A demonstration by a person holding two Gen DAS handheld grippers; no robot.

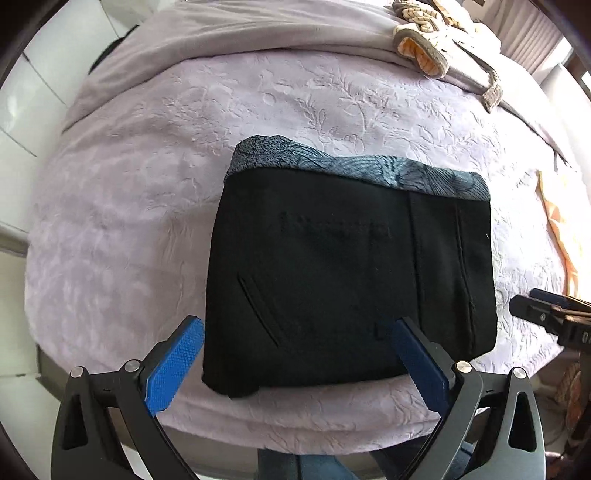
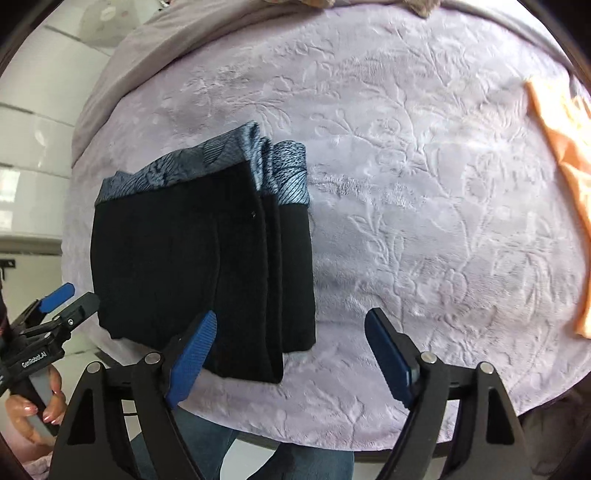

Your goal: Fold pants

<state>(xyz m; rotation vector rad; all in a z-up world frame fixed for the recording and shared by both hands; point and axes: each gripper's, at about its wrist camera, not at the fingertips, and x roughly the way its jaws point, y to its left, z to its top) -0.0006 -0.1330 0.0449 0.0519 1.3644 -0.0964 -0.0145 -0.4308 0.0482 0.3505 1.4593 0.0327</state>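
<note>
The black pants [image 1: 343, 273] lie folded into a compact rectangle on the lilac bedspread [image 1: 147, 206], with a blue-grey patterned band along the far edge. In the right wrist view the pants [image 2: 192, 258] show stacked layers at their right side. My left gripper [image 1: 295, 332] is open and empty, just above the near edge of the pants. My right gripper [image 2: 291, 328] is open and empty, over the pants' near right corner. The right gripper also shows at the right edge of the left wrist view [image 1: 546, 314]. The left gripper shows at the left of the right wrist view [image 2: 55, 306].
A folded grey blanket [image 1: 229, 33] and a beige-orange knitted item [image 1: 424, 40] lie at the far side of the bed. An orange cloth [image 2: 565, 173] lies at the right. White cabinets [image 1: 33, 92] stand to the left. The bed's front edge [image 2: 332, 435] is near me.
</note>
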